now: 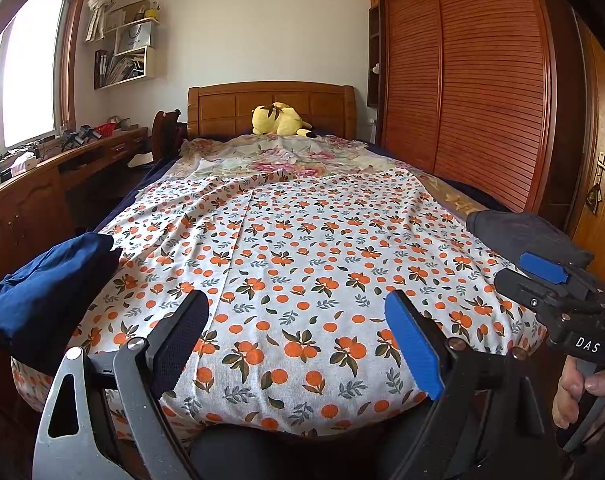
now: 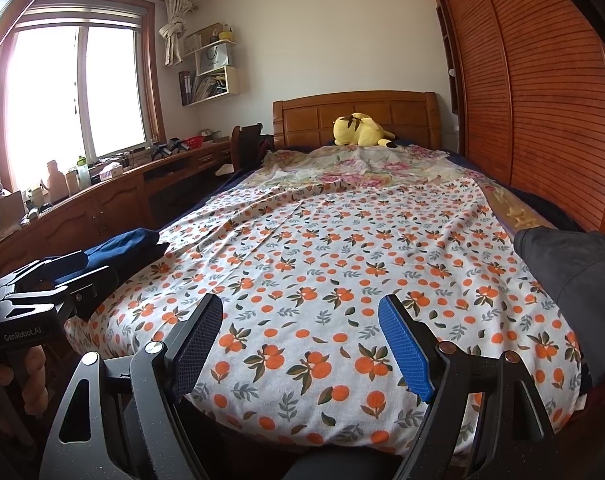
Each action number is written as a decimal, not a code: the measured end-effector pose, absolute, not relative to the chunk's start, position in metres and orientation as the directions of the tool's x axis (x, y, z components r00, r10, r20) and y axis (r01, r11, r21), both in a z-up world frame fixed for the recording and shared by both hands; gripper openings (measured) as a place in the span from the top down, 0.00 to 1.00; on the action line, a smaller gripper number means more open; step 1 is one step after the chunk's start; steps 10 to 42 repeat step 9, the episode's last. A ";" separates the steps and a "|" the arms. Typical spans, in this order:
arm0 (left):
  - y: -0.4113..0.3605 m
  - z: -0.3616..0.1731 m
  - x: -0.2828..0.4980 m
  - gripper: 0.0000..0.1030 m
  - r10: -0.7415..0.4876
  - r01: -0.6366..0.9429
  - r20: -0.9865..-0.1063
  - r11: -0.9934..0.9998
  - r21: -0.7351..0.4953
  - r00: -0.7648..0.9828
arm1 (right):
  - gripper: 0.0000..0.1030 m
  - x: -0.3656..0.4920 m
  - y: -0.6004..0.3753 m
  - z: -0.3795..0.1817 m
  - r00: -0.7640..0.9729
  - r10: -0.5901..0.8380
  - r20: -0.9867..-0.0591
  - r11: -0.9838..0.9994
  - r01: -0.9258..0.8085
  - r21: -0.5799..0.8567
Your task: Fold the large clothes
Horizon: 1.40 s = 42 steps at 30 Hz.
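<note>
Left wrist view. Left gripper [image 1: 298, 344] low centre of frame, jaws standing wide apart, nothing between them; black pad on the left, blue pad on the right. Beneath and ahead: orange-print sheet [image 1: 302, 264] spread flat over the bed, filling the middle of the frame, a long crease running up from lower centre. Dark blue garment [image 1: 46, 292] bunched at the left edge of the sheet, lower left of frame. Dark grey garment [image 1: 530, 236] lying at the right edge of the sheet, mid-right. Right gripper [image 1: 550, 276] enters from the right edge, just beside the grey garment; from this side I cannot tell how its jaws stand. A hand [image 1: 582, 392] grips its handle, lower right. Floral cover [image 1: 278, 156] beyond the sheet, then a yellow plush toy [image 1: 280, 119] against the wooden headboard [image 1: 270, 100]. Slatted wardrobe [image 1: 474, 80] upper right; window [image 1: 26, 72] upper left.

Right wrist view. Right gripper [image 2: 302, 340] low centre, jaws well apart and empty over the orange-print sheet [image 2: 334, 264]. Dark blue garment [image 2: 122, 248] mid-left at the sheet's edge, with the left gripper [image 2: 58, 284] in front of it at the left edge of frame. Dark grey garment [image 2: 574, 272] at the right edge. Plush toy [image 2: 358, 130] at the headboard, upper centre.
</note>
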<state>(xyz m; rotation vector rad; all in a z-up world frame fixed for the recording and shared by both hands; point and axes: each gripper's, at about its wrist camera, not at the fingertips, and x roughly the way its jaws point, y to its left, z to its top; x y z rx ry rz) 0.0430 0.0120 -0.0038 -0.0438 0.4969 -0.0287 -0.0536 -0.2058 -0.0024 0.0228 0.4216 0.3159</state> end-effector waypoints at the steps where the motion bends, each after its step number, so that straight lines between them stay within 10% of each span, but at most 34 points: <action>1: 0.012 -0.004 0.043 0.12 -0.039 0.017 -0.475 0.999 -0.049 0.879 | 0.21 -0.054 -0.206 -0.002 0.864 0.306 -0.399 0.951 -0.297 0.087; 42: 0.011 -0.003 0.043 0.12 -0.039 0.016 -0.474 0.999 -0.051 0.880 | 0.21 -0.053 -0.206 -0.002 0.866 0.307 -0.395 0.951 -0.297 0.089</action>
